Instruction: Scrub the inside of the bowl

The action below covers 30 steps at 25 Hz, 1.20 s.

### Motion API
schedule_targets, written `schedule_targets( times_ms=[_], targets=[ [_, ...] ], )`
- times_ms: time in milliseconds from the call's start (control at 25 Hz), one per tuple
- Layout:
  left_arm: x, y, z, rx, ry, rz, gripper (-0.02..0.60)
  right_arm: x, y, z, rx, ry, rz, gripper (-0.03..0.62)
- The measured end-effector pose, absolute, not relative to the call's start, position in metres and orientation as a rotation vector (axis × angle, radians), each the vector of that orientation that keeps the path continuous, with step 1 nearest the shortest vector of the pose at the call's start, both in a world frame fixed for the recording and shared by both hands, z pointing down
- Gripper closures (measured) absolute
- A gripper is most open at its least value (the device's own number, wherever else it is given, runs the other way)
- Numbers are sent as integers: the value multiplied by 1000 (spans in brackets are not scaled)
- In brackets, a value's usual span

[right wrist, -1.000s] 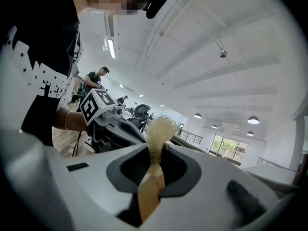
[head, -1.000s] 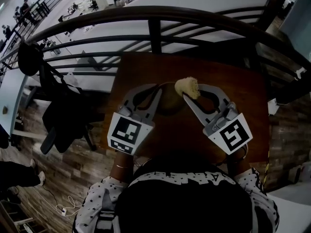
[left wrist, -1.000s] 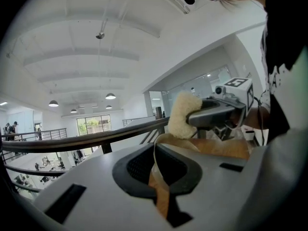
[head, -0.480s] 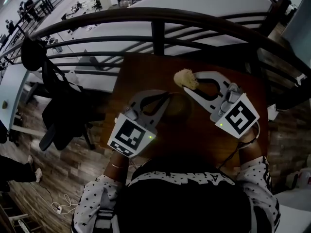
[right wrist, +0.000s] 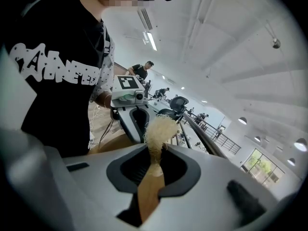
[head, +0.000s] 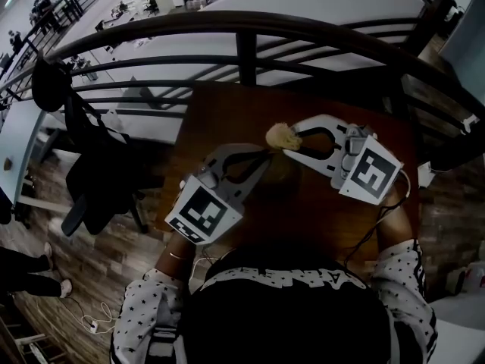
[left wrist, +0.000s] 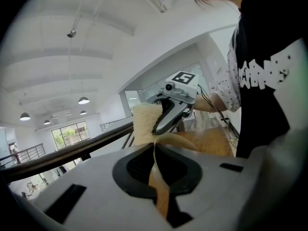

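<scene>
Wooden and brown, a small table (head: 220,116) is seen from above, backed at its far edge by a dark metal railing (head: 242,32). Dark clothing (head: 95,165) is hung beyond the left edge, over a plank floor. The near edge is hidden by the person's head and shoulders. A wooden bowl (left wrist: 173,139) is held about mid-table, toward the near edge. Its rim is pinched between the closed jaws of the left gripper (head: 260,156), whose body covers much of it. A pale loofah scrubber (head: 281,136) is clamped in the right gripper (head: 294,144), at the bowl's far rim. Compared with a second earlier, the right gripper is laid more sideways and the scrubber is brought lower, closer to the left gripper.
</scene>
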<state>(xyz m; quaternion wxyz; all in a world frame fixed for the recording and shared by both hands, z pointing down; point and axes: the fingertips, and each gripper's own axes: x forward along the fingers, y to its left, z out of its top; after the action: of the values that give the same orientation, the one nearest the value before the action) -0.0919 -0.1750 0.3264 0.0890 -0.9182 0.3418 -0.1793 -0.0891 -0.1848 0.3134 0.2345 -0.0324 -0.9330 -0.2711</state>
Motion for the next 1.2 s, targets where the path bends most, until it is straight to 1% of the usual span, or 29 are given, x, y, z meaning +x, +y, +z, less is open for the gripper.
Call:
schedule_targets(
  times_ms=[400, 840, 1200],
  targets=[
    [-81, -164, 327, -2754, 852, -579, 558, -76, -167, 320, -303, -2492, -764, 533],
    [-89, -171, 323, -2795, 910, -536, 558, -71, -172, 322, -271, -2524, -706, 534],
    [-99, -172, 317, -2822, 994, -452, 558, -67, -172, 320, -234, -2520, -727, 533]
  ],
)
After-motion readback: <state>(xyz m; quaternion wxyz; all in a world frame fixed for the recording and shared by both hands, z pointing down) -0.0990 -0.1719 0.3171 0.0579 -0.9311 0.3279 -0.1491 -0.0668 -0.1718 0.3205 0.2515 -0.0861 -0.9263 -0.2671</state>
